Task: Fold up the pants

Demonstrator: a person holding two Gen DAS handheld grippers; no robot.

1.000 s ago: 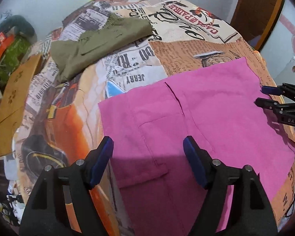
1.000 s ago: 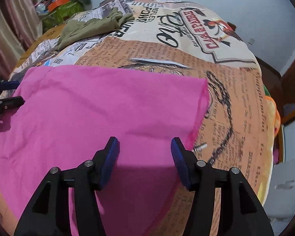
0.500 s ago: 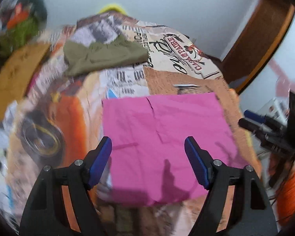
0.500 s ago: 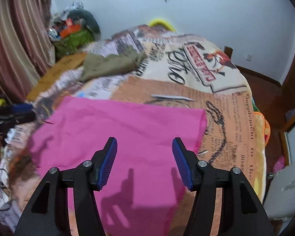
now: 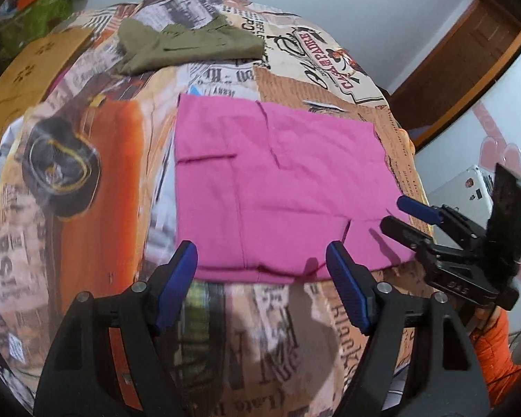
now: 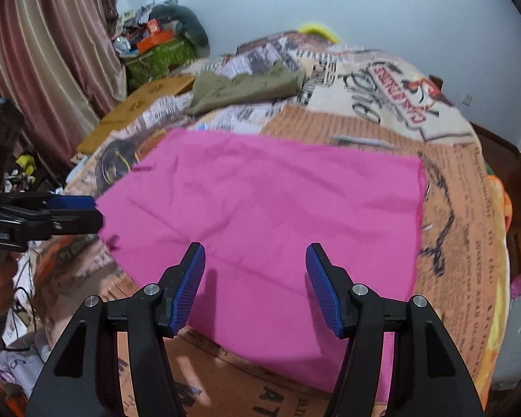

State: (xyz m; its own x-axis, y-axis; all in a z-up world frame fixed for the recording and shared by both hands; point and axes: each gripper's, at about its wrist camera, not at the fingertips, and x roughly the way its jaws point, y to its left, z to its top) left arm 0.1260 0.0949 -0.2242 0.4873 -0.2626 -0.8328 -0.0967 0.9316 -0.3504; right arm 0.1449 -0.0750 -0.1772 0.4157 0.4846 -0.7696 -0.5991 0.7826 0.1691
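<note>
The pink pants [image 5: 278, 187] lie folded flat as a rectangle on the printed bedspread [image 5: 87, 180]; they also show in the right wrist view [image 6: 278, 208]. My left gripper [image 5: 262, 264] is open and empty, hovering above the pants' near edge. My right gripper [image 6: 255, 260] is open and empty above the pants' near right part. The right gripper shows in the left wrist view [image 5: 399, 213] at the pants' right edge. The left gripper shows in the right wrist view [image 6: 87, 212] at the pants' left edge.
Folded olive-green pants [image 5: 187, 45] lie at the far side of the bed. A brown cardboard sheet [image 5: 27, 76] lies at the far left. Cluttered bags [image 6: 156, 48] and a curtain [image 6: 52, 52] stand left of the bed. A wooden door frame [image 5: 469, 55] is at right.
Both grippers have pulled back and risen away from the pink pants, which now lie released on the bed. Both grippers stayed open.
</note>
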